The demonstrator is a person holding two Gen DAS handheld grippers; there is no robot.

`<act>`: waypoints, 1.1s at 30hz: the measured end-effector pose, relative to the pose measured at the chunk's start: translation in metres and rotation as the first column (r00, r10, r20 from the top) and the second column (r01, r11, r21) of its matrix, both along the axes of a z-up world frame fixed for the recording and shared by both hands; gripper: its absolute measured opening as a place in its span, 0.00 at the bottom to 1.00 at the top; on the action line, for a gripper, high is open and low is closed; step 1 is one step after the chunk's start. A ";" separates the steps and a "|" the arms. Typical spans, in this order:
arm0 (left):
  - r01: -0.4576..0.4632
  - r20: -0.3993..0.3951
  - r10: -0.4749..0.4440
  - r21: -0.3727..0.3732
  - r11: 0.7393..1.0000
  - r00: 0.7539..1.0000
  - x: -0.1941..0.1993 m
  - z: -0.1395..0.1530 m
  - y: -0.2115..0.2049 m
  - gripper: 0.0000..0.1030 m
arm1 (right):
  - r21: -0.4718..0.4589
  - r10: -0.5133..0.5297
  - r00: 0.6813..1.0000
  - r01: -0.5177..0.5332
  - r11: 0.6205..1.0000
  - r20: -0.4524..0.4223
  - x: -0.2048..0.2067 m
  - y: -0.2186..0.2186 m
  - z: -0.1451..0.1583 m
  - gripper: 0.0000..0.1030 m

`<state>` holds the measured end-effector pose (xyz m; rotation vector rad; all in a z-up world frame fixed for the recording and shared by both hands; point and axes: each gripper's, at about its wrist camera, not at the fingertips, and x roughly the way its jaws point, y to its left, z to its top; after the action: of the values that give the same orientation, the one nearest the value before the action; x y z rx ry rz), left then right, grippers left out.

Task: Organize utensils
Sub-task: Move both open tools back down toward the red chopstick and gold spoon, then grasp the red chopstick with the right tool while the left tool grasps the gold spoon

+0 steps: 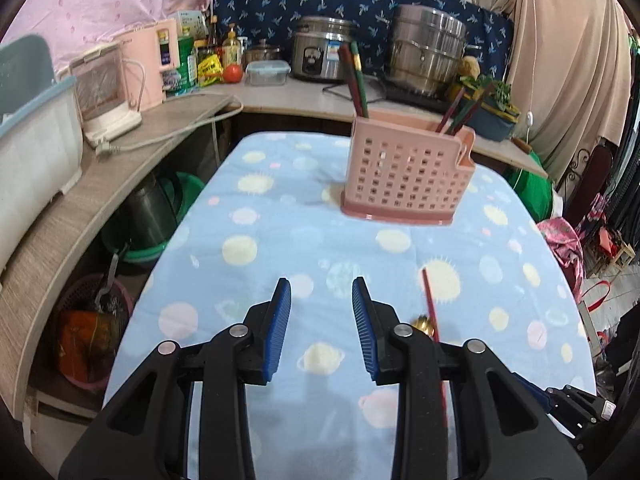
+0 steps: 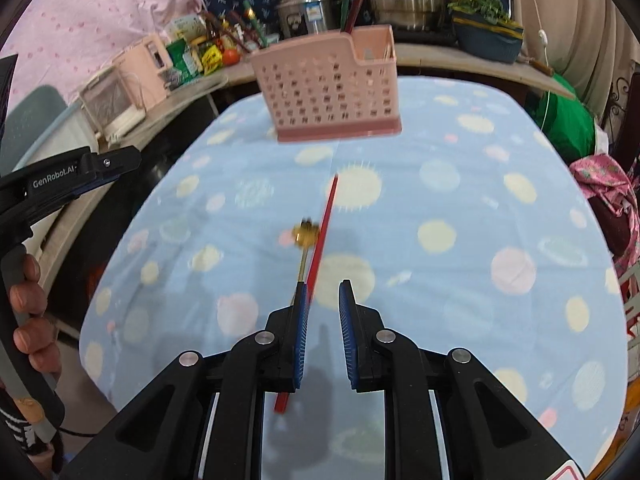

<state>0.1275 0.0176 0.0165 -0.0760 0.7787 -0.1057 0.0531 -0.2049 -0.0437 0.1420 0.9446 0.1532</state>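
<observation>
A pink perforated utensil holder (image 1: 408,172) stands on the blue spotted cloth (image 1: 280,240) at the far side, with several red and green chopsticks (image 1: 356,80) in it; it also shows in the right wrist view (image 2: 332,84). A red chopstick (image 2: 322,236) and a gold fork (image 2: 305,240) lie on the cloth just ahead of my right gripper (image 2: 323,292), which is open above them. In the left wrist view the red chopstick (image 1: 430,304) and gold fork (image 1: 424,324) lie right of my open, empty left gripper (image 1: 322,292).
A counter (image 1: 160,128) wraps the left and far sides, with a pink kettle (image 1: 148,68), bottles, a rice cooker (image 1: 320,52) and steel pots (image 1: 428,48). Baskets sit under the counter at left. The left gripper's body (image 2: 60,176) shows at the left edge.
</observation>
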 end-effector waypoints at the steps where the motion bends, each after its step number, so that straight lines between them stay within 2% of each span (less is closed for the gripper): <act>1: -0.001 -0.012 0.001 0.000 1.000 1.000 -0.003 -0.006 0.001 0.30 | -0.005 0.003 1.000 -0.003 1.000 -0.008 -0.003 0.002 -0.004 0.17; 7: 0.011 -0.066 -0.010 0.008 1.000 0.998 -0.018 -0.033 0.000 0.30 | -0.005 0.036 0.997 -0.037 0.999 -0.066 -0.017 0.017 -0.025 0.17; 15: 0.021 -0.121 -0.019 0.014 1.000 0.993 -0.026 -0.054 -0.002 0.30 | -0.015 0.066 0.993 -0.068 0.998 -0.100 -0.019 0.030 -0.039 0.17; 17: 0.025 -0.128 -0.023 0.014 1.000 0.991 -0.026 -0.056 -0.003 0.30 | -0.017 0.057 0.993 -0.059 0.998 -0.108 -0.018 0.029 -0.043 0.17; 19: 0.031 -0.136 -0.029 0.014 0.999 0.990 -0.027 -0.058 -0.005 0.30 | -0.017 0.048 0.993 -0.050 0.999 -0.105 -0.017 0.026 -0.044 0.09; 27: 0.080 -0.168 -0.078 0.006 0.997 0.983 -0.030 -0.068 -0.026 0.30 | -0.033 -0.028 0.996 0.025 0.999 -0.087 -0.013 0.001 -0.044 0.07; 31: 0.122 -0.176 -0.118 0.007 0.993 0.977 -0.034 -0.072 -0.046 0.42 | -0.029 -0.066 0.995 0.064 0.998 -0.073 -0.011 -0.016 -0.041 0.07; 33: 0.144 -0.177 -0.143 -0.004 0.990 0.974 -0.035 -0.073 -0.059 0.45 | -0.024 -0.081 0.994 0.080 0.997 -0.068 -0.011 -0.023 -0.039 0.07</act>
<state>0.0923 -0.0414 -0.0561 -0.0203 0.9621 -0.2350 0.0423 -0.2276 -0.0832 0.1668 1.0074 0.0643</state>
